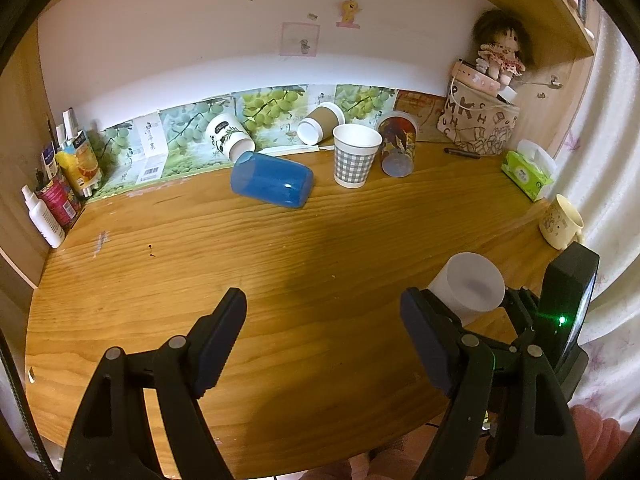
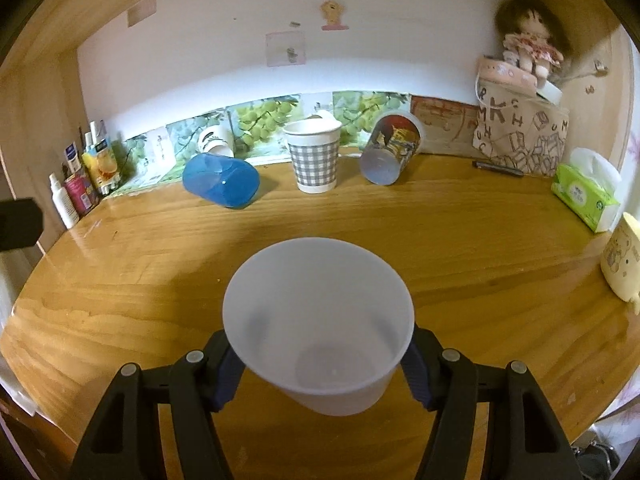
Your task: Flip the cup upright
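Note:
A translucent white plastic cup [image 2: 320, 324] sits between the two fingers of my right gripper [image 2: 320, 372], mouth up and tilted toward the camera, low over the wooden desk [image 2: 480, 264]. The gripper is shut on the cup's lower wall. The same cup shows in the left wrist view [image 1: 468, 286], held at the right. My left gripper [image 1: 320, 332] is open and empty above the desk's front part [image 1: 280, 264].
Along the back wall: a blue cup [image 1: 272, 180] on its side, an upright checked paper cup [image 1: 355, 156], a printed clear cup [image 1: 398, 146] leaning, two paper cups [image 1: 320, 123] lying down. Bottles [image 1: 60, 188] at left; tissue pack [image 1: 526, 174], cream mug [image 1: 560, 222], bag [image 1: 478, 122] with doll at right.

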Demonstrator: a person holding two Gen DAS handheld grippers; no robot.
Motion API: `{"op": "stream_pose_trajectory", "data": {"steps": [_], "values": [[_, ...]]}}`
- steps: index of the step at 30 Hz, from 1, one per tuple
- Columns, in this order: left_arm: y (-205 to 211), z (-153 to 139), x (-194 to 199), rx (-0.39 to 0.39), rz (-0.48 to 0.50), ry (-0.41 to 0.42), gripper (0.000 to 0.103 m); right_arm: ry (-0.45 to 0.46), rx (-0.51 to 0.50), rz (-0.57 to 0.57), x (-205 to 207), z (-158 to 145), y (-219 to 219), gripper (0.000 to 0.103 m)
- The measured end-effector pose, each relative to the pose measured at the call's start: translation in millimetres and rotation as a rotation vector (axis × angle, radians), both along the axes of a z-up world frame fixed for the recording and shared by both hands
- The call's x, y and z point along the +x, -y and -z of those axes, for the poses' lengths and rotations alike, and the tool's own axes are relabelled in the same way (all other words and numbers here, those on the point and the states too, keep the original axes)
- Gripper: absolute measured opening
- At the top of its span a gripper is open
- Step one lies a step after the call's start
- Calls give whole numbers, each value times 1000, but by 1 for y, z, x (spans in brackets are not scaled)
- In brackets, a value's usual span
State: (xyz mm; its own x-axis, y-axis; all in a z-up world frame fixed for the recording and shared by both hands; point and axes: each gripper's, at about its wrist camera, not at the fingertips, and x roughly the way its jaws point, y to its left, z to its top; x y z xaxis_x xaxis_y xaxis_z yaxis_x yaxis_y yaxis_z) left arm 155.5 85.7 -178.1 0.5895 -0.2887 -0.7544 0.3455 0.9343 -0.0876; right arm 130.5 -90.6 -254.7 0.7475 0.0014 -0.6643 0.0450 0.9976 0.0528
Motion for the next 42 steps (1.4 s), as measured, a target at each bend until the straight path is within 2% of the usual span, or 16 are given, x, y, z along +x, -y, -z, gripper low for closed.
{"op": "stream_pose_trajectory", "data": {"steps": [13,17,20,24,28,33,42], "values": [[-1,4,-2,4,17,-17,82,14,28,2,-8,0,3,68],[-2,5,-4,1,16,-26,82,-8,7,-3,-9,1,1,68],[-3,7,-5,-1,16,-35,82,-27,-3,-2,-11,4,0,77],[-6,10,-8,-11,4,-51,82,-49,-10,3,-14,7,-2,80],[-8,17,-7,-23,-19,-92,82,-102,-15,1,-17,13,-3,80],[-11,31,-2,18,-62,-165,82,-166,-6,10,-30,15,2,81],[-16,55,-12,26,-202,-325,82,-327,21,6,-55,10,30,81]]}}
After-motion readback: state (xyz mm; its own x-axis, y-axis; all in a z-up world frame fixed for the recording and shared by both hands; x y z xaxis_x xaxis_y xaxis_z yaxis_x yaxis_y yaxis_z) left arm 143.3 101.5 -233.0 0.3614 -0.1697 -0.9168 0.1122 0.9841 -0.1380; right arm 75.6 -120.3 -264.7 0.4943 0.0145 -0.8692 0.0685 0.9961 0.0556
